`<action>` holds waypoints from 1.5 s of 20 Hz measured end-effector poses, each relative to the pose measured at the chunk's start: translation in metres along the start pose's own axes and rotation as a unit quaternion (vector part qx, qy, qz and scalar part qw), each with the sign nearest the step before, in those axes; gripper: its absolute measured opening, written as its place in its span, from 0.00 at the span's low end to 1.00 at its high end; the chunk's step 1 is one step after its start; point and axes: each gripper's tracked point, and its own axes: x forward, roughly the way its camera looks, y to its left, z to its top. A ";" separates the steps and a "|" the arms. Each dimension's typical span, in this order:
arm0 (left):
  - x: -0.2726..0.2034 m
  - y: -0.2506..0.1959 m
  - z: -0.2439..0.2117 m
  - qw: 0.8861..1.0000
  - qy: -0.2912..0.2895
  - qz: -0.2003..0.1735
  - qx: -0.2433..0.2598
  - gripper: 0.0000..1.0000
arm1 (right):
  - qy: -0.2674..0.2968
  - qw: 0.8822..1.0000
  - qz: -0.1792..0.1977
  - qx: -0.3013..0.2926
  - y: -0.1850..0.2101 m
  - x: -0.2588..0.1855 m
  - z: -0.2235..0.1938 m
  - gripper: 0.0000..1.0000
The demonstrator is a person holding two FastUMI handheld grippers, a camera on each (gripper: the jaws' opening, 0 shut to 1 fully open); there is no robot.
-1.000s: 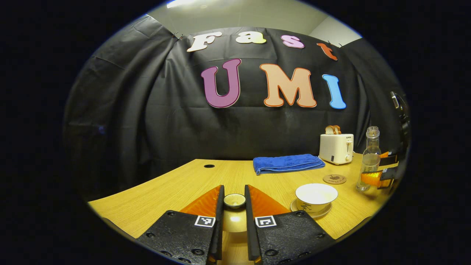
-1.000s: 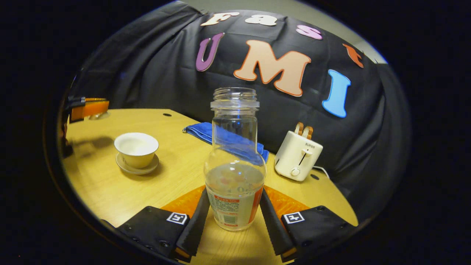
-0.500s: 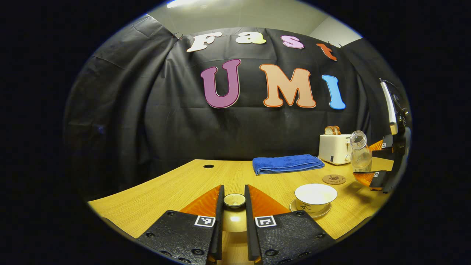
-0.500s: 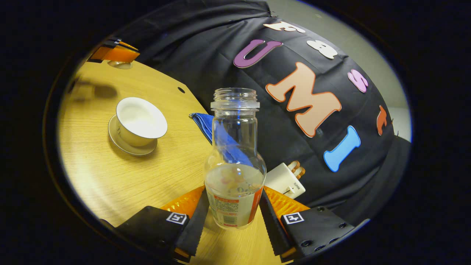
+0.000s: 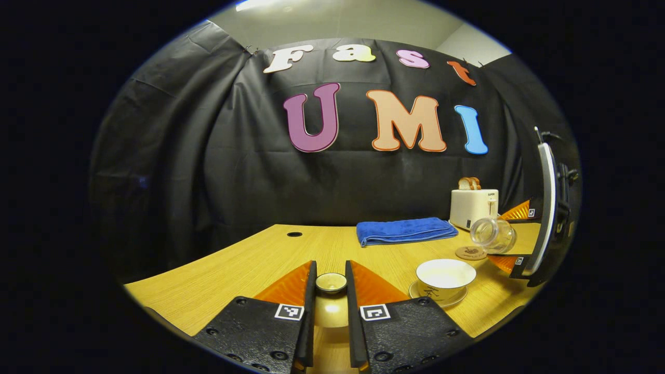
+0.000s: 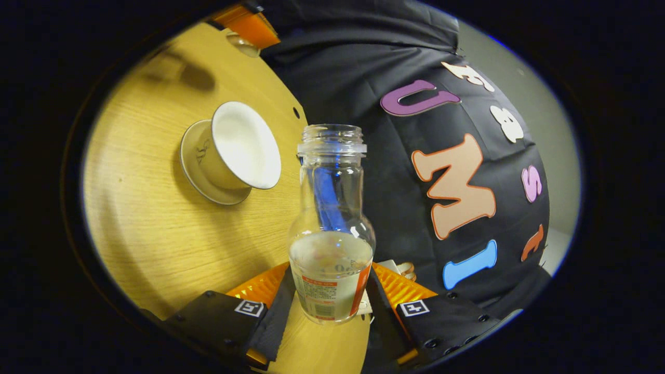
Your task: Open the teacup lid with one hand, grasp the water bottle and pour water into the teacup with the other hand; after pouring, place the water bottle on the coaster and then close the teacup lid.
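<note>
Bottle tipped over open teacup; lid held aside.

The water bottle (image 6: 331, 244) is clamped by the right gripper (image 6: 330, 306), mouth tilted toward the uncovered teacup (image 5: 446, 279). The teacup lid (image 5: 331, 283) is pinched by the left gripper (image 5: 330, 291), left of the cup. The coaster (image 5: 470, 253) lies far right.

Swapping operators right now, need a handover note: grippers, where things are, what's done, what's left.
Left gripper: shut on the teacup lid, held low over the table, off to the teacup's left.
Right gripper: shut on the water bottle, lifted and tipped toward the teacup; no water visibly leaving the mouth.
Teacup sits open on its saucer; coaster is bare, beyond the cup.
Done: lid off, bottle grasped.
Left: pour, bottle onto coaster, lid back on.
</note>
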 end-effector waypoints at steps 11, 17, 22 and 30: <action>-0.001 0.003 -0.001 1.000 0.001 0.008 0.000 0.25 | -0.008 0.988 -0.041 -0.147 -0.012 0.007 0.007 0.80; -0.001 0.004 -0.001 1.000 0.001 0.010 0.000 0.24 | -0.005 0.978 -0.053 -0.201 -0.019 0.009 0.013 0.78; 0.000 0.004 -0.002 1.000 0.001 0.010 0.000 0.24 | -0.007 0.969 -0.064 -0.237 -0.029 0.013 0.020 0.78; 0.000 0.003 -0.001 1.000 0.000 0.008 0.000 0.24 | -0.022 0.956 -0.092 -0.278 -0.041 0.012 0.028 0.78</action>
